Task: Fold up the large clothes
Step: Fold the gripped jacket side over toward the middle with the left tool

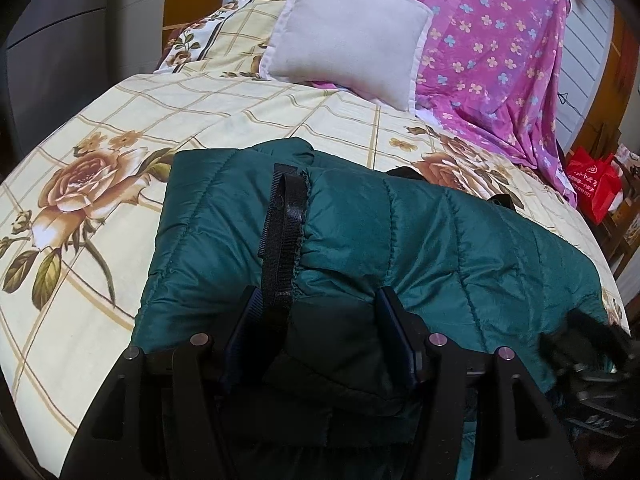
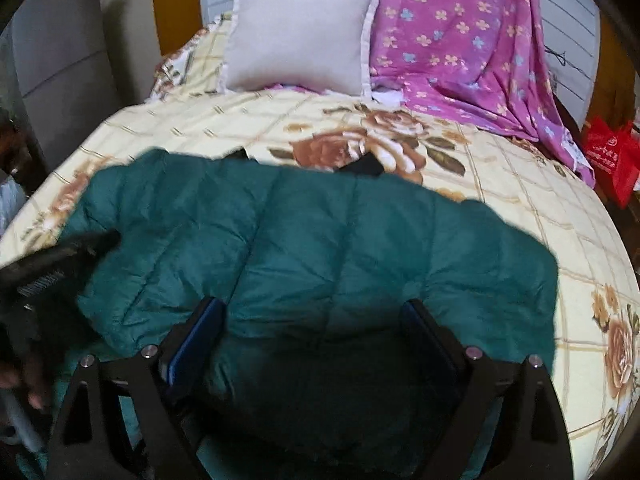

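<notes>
Green quilted jacket [image 1: 380,240] lies across the lower middle of both frames, spread on a bed with a cream floral sheet [image 1: 120,128]. Folded over already: in the left wrist view a black strap [image 1: 282,232] runs up the frame centre along a folded edge of the jacket.

Left gripper [image 1: 320,312], bottom centre of the left wrist view: 2 fingers about half apart with a thick bunch of jacket fabric and the strap's lower end packed between them, pads pressed on it. Gripping the jacket.

Right gripper [image 2: 316,320], bottom centre of the right wrist view: 2 fingers spread wide over the jacket; fabric under and between them is dark and blurred, can't tell whether the pads press on it or stand free. It also shows as a dark blurred shape at the lower right edge of the left wrist view.

Left gripper also appears as a dark blur at the left edge of the right wrist view, with a hand [image 2: 24,376] below it.

Background, upper frame: pale pillow [image 1: 348,36] upper centre, pink flowered cloth [image 1: 500,40] draped upper right, red bag [image 1: 592,184] at right edge.
</notes>
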The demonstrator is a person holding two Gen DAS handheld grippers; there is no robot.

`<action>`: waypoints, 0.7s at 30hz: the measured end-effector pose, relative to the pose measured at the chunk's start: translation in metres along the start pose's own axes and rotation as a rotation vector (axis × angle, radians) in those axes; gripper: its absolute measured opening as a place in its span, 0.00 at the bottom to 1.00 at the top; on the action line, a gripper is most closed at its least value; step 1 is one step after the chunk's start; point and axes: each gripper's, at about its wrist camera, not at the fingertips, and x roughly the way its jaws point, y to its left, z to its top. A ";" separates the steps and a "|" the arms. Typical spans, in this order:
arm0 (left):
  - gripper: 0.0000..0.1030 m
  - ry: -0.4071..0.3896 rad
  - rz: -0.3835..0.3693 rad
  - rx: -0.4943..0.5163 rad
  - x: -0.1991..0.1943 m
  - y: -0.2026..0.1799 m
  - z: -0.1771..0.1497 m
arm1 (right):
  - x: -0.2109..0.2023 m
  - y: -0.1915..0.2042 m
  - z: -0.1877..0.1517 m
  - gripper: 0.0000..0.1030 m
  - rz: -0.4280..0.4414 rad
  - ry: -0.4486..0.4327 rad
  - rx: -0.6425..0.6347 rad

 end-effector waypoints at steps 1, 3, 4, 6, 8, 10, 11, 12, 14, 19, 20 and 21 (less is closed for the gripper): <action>0.40 -0.001 0.003 0.003 0.000 0.000 0.000 | 0.002 -0.001 -0.002 0.91 0.005 -0.002 0.003; 0.40 -0.005 0.005 0.007 0.000 0.000 -0.001 | 0.002 -0.005 0.001 0.91 0.023 0.017 0.009; 0.40 -0.005 0.004 0.007 0.000 0.000 -0.001 | -0.002 -0.008 0.004 0.91 0.041 0.027 0.011; 0.40 -0.005 0.004 0.007 0.000 0.000 -0.001 | -0.016 -0.018 0.006 0.90 0.068 0.003 0.034; 0.40 -0.006 0.005 0.008 0.000 0.000 -0.001 | -0.033 -0.034 0.003 0.90 0.045 -0.042 0.068; 0.41 -0.008 0.008 0.011 0.000 0.000 -0.001 | -0.042 -0.055 -0.002 0.90 0.010 -0.050 0.110; 0.41 -0.009 0.009 0.013 0.000 0.000 -0.002 | -0.042 -0.065 -0.006 0.90 -0.006 -0.039 0.123; 0.41 -0.010 0.010 0.014 0.000 -0.001 -0.002 | -0.040 -0.071 -0.010 0.90 -0.024 -0.030 0.127; 0.42 -0.011 0.010 0.017 0.000 -0.001 -0.002 | -0.032 -0.082 -0.018 0.90 -0.079 -0.007 0.121; 0.44 -0.010 0.024 0.036 0.002 -0.006 -0.002 | -0.015 -0.086 -0.024 0.92 -0.096 0.015 0.118; 0.44 -0.010 0.027 0.037 0.003 -0.006 -0.002 | -0.014 -0.085 -0.022 0.93 -0.101 0.025 0.112; 0.44 -0.010 0.028 0.038 0.003 -0.006 -0.002 | -0.016 -0.084 -0.021 0.93 -0.100 0.031 0.110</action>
